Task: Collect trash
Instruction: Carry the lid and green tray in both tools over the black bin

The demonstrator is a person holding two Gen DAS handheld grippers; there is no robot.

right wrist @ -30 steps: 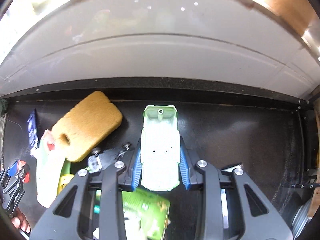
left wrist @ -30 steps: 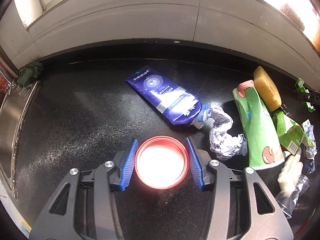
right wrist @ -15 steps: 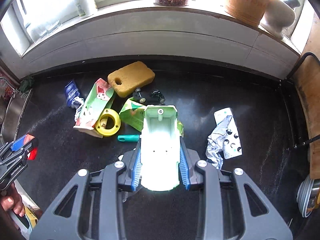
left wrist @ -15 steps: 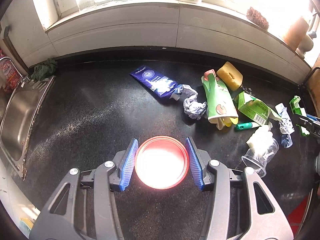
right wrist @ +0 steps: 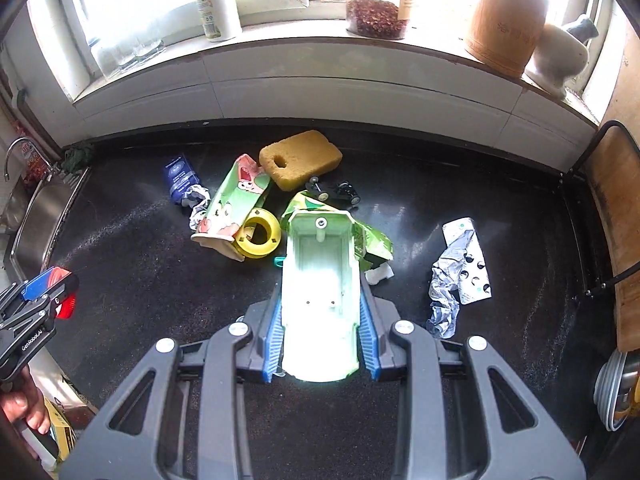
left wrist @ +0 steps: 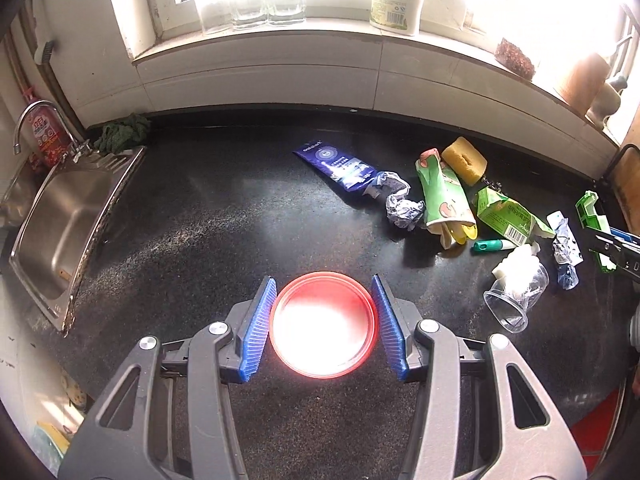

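Note:
My left gripper (left wrist: 324,326) is shut on a red round lid (left wrist: 324,344), held above the black counter (left wrist: 200,240). My right gripper (right wrist: 320,320) is shut on a pale green plastic toy shell (right wrist: 318,280), also raised above the counter. Trash lies on the counter: a blue pouch (left wrist: 334,166), crumpled foil (left wrist: 404,210), a green cartoon carton (left wrist: 444,196), a torn green box (left wrist: 506,212), a clear cup (left wrist: 516,300), a yellow tape ring (right wrist: 258,236) and a blister pack (right wrist: 466,260).
A yellow sponge (right wrist: 300,158) and a small black toy chassis (right wrist: 336,192) lie near the back wall. A steel sink (left wrist: 60,224) with a tap is at the left. Bottles, jars and a vase stand on the windowsill (right wrist: 320,44).
Both grippers have risen and pulled back from the counter with their objects, so the trash pile looks smaller and farther away. The grips have not changed.

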